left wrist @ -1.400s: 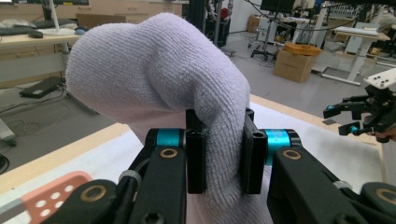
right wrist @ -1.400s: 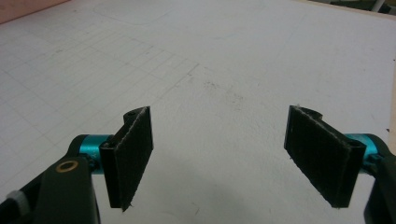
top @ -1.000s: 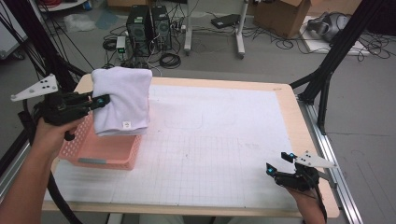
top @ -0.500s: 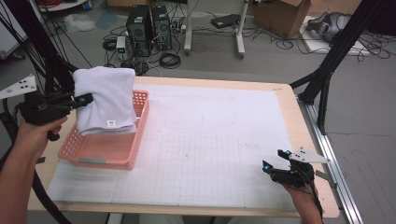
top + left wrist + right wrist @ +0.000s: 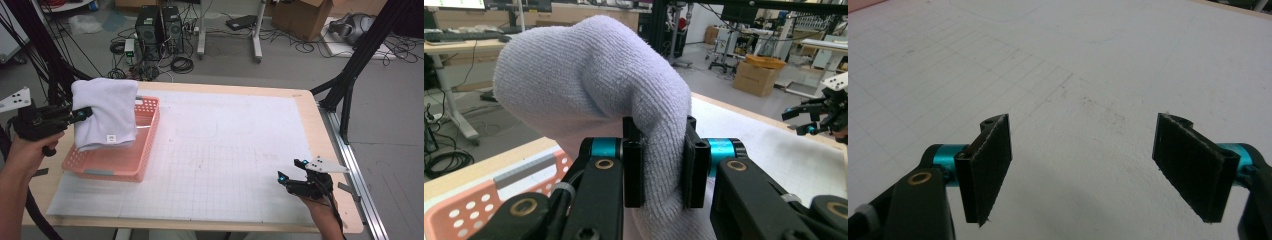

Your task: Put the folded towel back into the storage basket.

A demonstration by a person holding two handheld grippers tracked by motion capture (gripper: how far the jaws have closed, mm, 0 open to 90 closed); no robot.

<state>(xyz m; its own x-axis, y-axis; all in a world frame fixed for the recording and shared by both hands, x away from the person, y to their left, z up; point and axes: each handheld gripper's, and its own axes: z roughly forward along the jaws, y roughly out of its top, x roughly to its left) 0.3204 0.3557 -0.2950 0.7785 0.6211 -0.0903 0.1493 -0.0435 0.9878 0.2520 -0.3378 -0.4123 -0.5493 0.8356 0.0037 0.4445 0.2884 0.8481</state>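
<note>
1. Far left, the left gripper (image 5: 82, 114) has its jaws clamped on a pinch of the white terry towel (image 5: 106, 114). In the left gripper view the cloth (image 5: 594, 95) is squeezed tight between the two black pads and bulges up above them in a rounded hump.

2. The towel hangs as a folded drape from that pinch. Its long axis runs top to bottom, and the small label sits near the lower hem. It is off the table altogether, carried in the air.

3. Just under and to the right of it sits the pink plastic basket (image 5: 145, 150), its long side running away from the person. The towel's lower edge hangs over the basket's left half, about level with the rim; whether it touches the near wall I cannot tell. This is the relation that counts: I would judge the coming move to be a short drop straight down and a touch to the right, so the cloth lands inside, not across the rim.

4. Across the white gridded mat (image 5: 240, 150) nothing else lies between the hands.

5. Far right, the right gripper (image 5: 292, 170) rests low near the table's front corner, well apart from the basket. Its jaws stand wide with nothing between the pads (image 5: 990, 167). The left hand is plainly the nearer one.
</note>
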